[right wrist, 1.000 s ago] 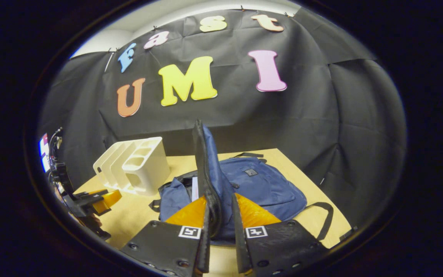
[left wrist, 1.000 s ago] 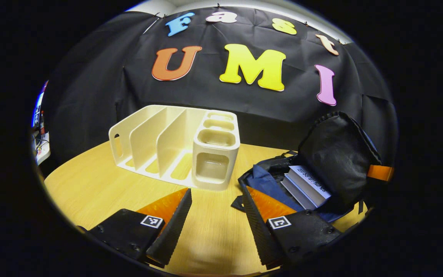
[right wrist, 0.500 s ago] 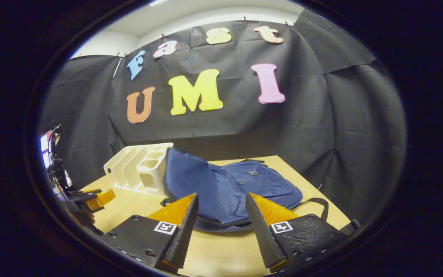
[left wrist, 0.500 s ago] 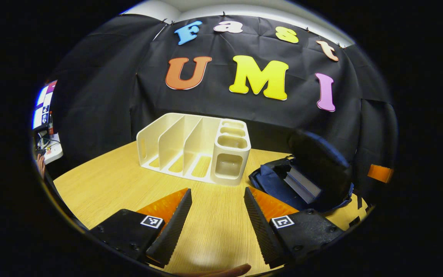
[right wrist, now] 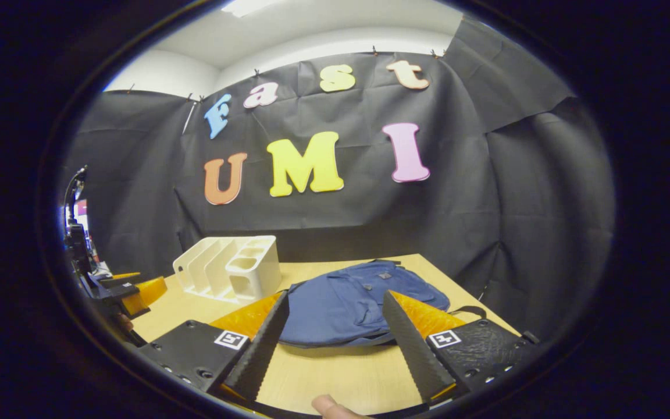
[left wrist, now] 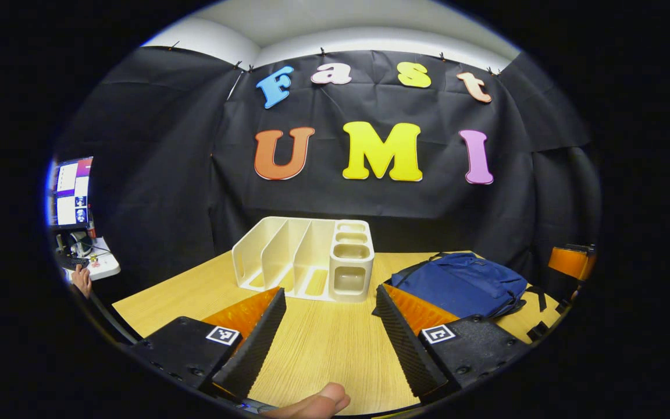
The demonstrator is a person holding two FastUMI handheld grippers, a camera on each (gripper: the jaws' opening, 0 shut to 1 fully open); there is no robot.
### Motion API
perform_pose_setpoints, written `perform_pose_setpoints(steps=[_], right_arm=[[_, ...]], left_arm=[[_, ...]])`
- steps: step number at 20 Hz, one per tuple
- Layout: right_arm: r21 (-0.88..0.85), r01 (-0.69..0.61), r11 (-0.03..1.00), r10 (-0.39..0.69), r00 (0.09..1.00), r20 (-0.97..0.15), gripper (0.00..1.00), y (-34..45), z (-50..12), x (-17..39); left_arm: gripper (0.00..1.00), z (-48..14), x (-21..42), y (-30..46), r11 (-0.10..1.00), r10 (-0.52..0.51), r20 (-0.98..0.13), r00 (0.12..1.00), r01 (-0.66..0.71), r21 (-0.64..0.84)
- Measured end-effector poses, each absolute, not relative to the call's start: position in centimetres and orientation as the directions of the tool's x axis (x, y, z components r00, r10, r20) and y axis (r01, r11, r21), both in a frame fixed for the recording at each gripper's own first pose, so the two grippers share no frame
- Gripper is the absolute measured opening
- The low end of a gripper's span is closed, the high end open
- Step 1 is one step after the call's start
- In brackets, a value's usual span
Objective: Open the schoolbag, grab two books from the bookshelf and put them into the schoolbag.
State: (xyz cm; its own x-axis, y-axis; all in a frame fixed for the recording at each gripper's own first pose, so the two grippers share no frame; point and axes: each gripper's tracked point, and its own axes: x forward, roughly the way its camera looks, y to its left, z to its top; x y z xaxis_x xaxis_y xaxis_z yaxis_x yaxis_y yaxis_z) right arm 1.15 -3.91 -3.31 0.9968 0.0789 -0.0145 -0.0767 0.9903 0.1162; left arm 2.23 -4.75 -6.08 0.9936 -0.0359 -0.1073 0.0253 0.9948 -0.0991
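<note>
Schoolbag (right wrist: 358, 302) lies flat on the table (left wrist: 323, 349), flap down, just beside the bookshelf (left wrist: 306, 259), whose slots look empty. Left gripper (left wrist: 326, 334) and right gripper (right wrist: 332, 343) both spread wide, holding nothing, well short of the bag. Risk: books sit loose inside, so any nudge of the unzipped flap could spill them.

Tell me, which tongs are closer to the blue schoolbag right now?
Right. The right tongs sit open just in front of the schoolbag. The left tongs are off to its side, facing the white bookshelf.
</note>
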Motion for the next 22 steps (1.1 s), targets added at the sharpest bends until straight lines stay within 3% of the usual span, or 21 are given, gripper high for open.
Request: perform_pose_setpoints(steps=[4, 5, 14, 18, 22], right_arm=[[0.063, -0.049, 0.997, 0.045, 0.997, 0.063, 0.96, -5.2, -1.3, -0.9], [0.067, -0.031, 0.997, 0.028, 0.998, 0.056, 0.92, -5.6, -1.4, -1.0], [0.049, -0.022, 0.999, 0.020, 0.999, 0.029, 0.99, -5.8, -2.0, -1.1], [0.046, -0.017, 0.999, 0.016, 0.999, 0.037, 0.93, -6.3, -1.9, -1.0], [0.044, -0.018, 0.999, 0.017, 0.999, 0.032, 0.96, -6.5, -2.0, -0.9]], left_arm=[[0.98, -4.0, 0.8, -5.1, 0.994, -0.070, -0.097, 0.993, 0.061, -0.094], [0.98, -3.7, 0.4, -5.1, 0.994, -0.072, -0.099, 0.992, 0.063, -0.086], [0.98, -3.4, -1.1, -4.2, 0.998, -0.059, -0.068, 0.996, 0.056, -0.034], [0.98, -2.5, -1.0, -4.2, 0.998, -0.045, -0.021, 0.999, 0.044, -0.036], [0.98, -2.4, -1.2, -4.9, 0.998, -0.059, -0.012, 0.998, 0.058, -0.038]])
